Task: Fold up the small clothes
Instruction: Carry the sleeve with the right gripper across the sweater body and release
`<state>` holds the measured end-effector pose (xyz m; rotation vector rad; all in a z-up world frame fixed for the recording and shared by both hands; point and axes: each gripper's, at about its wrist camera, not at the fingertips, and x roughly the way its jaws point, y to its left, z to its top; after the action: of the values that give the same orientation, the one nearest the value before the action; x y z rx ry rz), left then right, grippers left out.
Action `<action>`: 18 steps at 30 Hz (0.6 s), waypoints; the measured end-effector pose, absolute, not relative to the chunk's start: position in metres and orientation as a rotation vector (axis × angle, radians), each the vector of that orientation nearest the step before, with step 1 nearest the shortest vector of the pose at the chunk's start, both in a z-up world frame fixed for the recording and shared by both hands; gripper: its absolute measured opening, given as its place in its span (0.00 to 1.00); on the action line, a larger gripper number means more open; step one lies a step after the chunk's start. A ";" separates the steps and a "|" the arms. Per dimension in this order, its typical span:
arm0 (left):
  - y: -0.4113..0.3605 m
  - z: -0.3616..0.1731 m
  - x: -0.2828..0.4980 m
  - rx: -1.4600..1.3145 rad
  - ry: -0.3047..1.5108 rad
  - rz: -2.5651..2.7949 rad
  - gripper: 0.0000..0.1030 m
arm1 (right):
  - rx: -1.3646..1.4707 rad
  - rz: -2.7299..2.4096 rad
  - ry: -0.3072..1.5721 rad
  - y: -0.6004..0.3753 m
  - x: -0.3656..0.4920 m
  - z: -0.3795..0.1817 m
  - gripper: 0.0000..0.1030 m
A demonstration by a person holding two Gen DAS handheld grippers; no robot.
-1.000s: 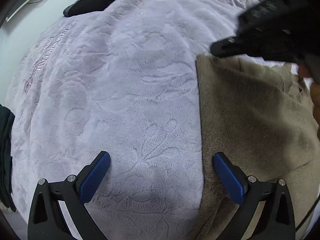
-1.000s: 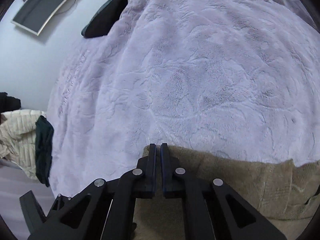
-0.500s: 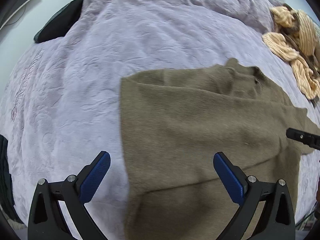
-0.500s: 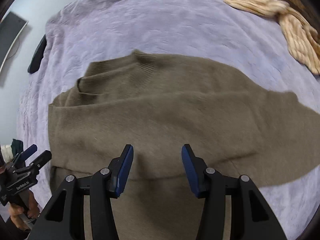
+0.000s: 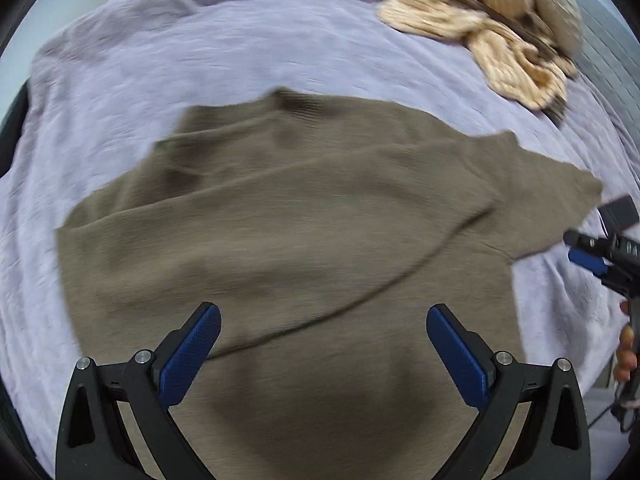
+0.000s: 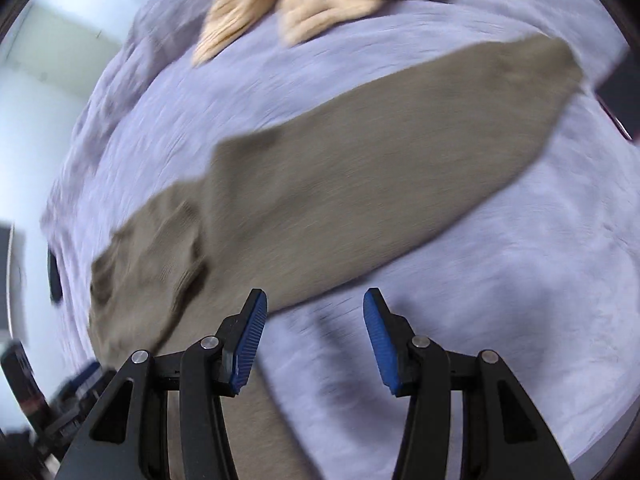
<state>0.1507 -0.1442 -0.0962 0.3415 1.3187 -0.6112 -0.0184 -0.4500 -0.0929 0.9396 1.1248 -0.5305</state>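
Lilac blanket [image 5: 248, 52] (brown sweater [image 5: 304, 216] spread)

No legible text, perhaps through blur

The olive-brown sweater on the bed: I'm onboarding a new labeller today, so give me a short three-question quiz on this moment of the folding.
1. True or false: the right gripper is clamped on the olive-brown sweater.
2. Multiple choice: what lies beyond the sweater, toward the far side of the lilac blanket? A) a pile of cream ribbed knitwear B) a red towel C) a pair of shoes
3. Fill in: in the left wrist view, the left gripper hangs over the ____ with its jaws wide apart.

Key:
1. False; its jaws stand apart with only blanket between them.
2. A
3. sweater
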 end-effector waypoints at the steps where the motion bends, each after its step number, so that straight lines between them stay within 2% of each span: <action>1: -0.157 -0.100 0.145 0.349 1.336 -0.658 1.00 | 0.970 -0.573 1.090 -0.465 -0.030 -0.095 0.54; 10: -0.233 -0.110 0.111 0.418 1.340 -0.735 1.00 | 1.208 -0.774 0.848 -0.567 -0.108 -0.126 0.54; 18: -0.250 -0.122 0.104 0.441 1.369 -0.701 1.00 | 1.294 -0.686 0.746 -0.608 -0.105 -0.152 0.54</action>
<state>0.1035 -0.2496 -0.1218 0.4410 1.3689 -0.7012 -0.1047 -0.6079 -0.1524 1.2936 0.7460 -0.6857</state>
